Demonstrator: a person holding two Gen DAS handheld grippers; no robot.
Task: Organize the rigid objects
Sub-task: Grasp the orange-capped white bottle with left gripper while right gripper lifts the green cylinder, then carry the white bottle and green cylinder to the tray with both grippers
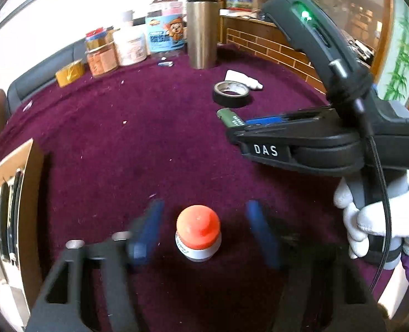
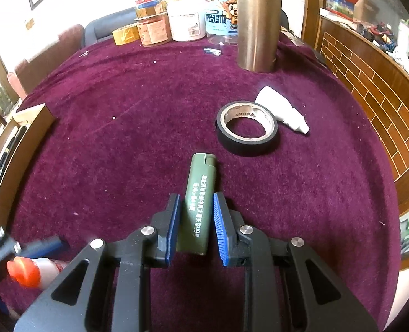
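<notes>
**Two grips, both shaky**

Right gripper (image 2: 195, 227) was nearly closed on a green lighter (image 2: 198, 207); blue pads pinched only its lower half, rest stuck out fwd, lifted off the cloth and aimed at the tape roll (image 2: 248, 129). Risk, I'd judge: hard smooth body w/ a short hold could pivot or slide out if the wrist swung fast.

Left gripper (image 1: 201, 232) stood part open around a small bottle w/ orange cap (image 1: 198, 229); pads blurred and apart from it both sides, so nothing held yet. Bottle stood upright on soft pile; a pad clipping one side first could tip it, and the round cap gives little to bite on; better to close lower, on the white body.

Grippers were near each other; gloved hand (image 1: 370, 221) and its cable hung close, could snag.

Surface: purple fuzzy cloth (image 2: 121, 138), lint-flecked; white dropper bottle (image 2: 283, 110) just beside the tape; steel flask (image 2: 257, 25), jars (image 2: 186, 23) and yellow tape (image 2: 125, 35) along far edge; open box (image 1: 13, 193) at left w/ dark items inside, prob. the drop-off. Room: wood-panelled wall at right, bright window behind.
</notes>
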